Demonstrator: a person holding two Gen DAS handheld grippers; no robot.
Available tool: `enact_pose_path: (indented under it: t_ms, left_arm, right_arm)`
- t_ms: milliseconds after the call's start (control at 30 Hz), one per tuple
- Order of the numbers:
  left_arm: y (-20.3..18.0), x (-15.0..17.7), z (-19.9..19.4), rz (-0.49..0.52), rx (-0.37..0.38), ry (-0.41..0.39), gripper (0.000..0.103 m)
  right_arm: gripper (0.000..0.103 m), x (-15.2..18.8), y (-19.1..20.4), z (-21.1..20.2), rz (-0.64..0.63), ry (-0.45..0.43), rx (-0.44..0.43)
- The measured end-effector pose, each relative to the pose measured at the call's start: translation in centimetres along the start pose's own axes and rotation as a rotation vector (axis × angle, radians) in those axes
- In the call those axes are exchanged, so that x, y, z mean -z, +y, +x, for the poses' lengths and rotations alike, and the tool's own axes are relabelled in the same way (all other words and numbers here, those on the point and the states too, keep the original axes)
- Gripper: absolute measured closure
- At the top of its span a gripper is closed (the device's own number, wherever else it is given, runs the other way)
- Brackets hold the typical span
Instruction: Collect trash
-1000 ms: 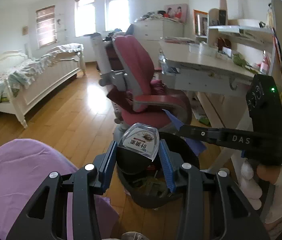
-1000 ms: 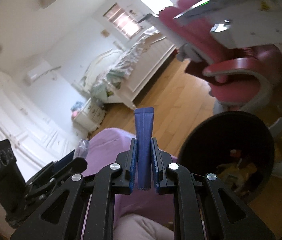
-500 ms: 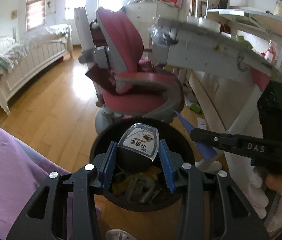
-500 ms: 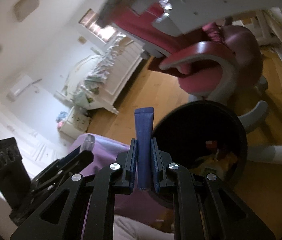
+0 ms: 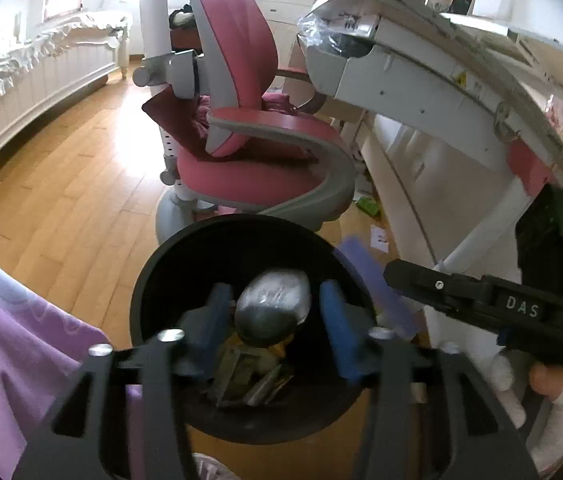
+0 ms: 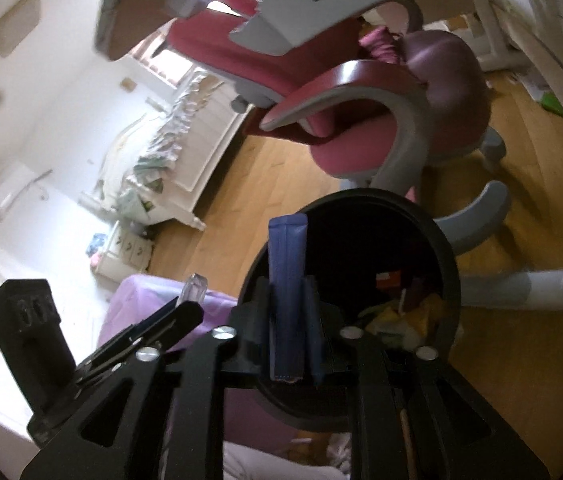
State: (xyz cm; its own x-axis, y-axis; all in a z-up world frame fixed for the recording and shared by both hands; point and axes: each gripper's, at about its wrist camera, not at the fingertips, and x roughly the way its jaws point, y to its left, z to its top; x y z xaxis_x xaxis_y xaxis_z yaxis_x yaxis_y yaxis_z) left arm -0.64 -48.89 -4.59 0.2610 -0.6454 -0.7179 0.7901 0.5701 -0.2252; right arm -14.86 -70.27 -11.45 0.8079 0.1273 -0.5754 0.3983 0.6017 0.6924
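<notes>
Now both grippers over black bin (image 5: 149, 292) on wood floor, beside pink chair (image 5: 249, 160). Left gripper (image 5: 273, 332) jaws opening — small clear bottle (image 5: 273, 304) loose between pads, above bin's rubbish. Right gripper (image 6: 289, 312) jaws opening too — blue tube (image 6: 287, 280) upright between them, at bin's near rim.

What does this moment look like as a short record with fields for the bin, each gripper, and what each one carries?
bin: black trash bin on the wood floor, litter already inside
left gripper: over the bin mouth, jaws opening
left item: clear plastic pack between the pads, blurred, seems released
right gripper: at the bin rim, jaws opening
right item: blue wrapper upright between the pads
nearby: pink chair, white desk
</notes>
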Motion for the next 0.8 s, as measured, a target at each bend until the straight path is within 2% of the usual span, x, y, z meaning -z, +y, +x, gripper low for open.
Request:
enact_pose_path:
  t_ms: [33,67,133,300,400,467,533,567,733,800]
  left_arm:
    - [0.1,-0.1,-0.4,-0.007,0.006,-0.014,0.021]
    - [0.1,-0.1,-0.8,-0.008,0.012,-0.032,0.018]
    - [0.2,0.0,-2.1,-0.002,0.016,-0.061,0.017]
    - [1.7,0.5,-5.3,-0.080,0.046,-0.112,0.016]
    - [3.0,1.3,-8.1,-0.120,0.033,-0.155,0.009]
    - [4.3,2.2,-10.4,-0.150,0.000,-0.191,0.006]
    - [5.9,3.4,-13.7,-0.189,-0.034,-0.245,0.006]
    - [6.7,4.0,-15.1,-0.204,-0.053,-0.266,0.006]
    - [11.9,7.6,-22.5,-0.268,-0.206,-0.335,0.006]
    - [14.1,9.4,-25.0,-0.303,-0.298,-0.356,0.006]
  right_arm:
    - [0.055,0.0,-0.1,-0.2,0.011,-0.008,0.003]
    - [0.048,0.0,-0.1,-0.4,0.012,-0.016,0.006]
    - [0.042,0.1,0.2,-0.7,0.004,-0.027,0.020]
    - [0.041,0.9,2.4,-0.4,-0.033,-0.007,0.015]
    - [0.041,1.8,5.0,0.4,-0.088,0.024,0.002]
    - [0.041,2.6,7.2,1.1,-0.133,0.049,-0.006]
    - [0.033,3.6,9.7,2.0,-0.186,0.077,-0.013]
    - [0.033,4.0,10.7,2.3,-0.208,0.086,-0.020]
    - [0.031,6.8,18.4,4.4,-0.373,0.138,-0.084]
    - [0.028,8.5,22.6,5.2,-0.463,0.161,-0.128]
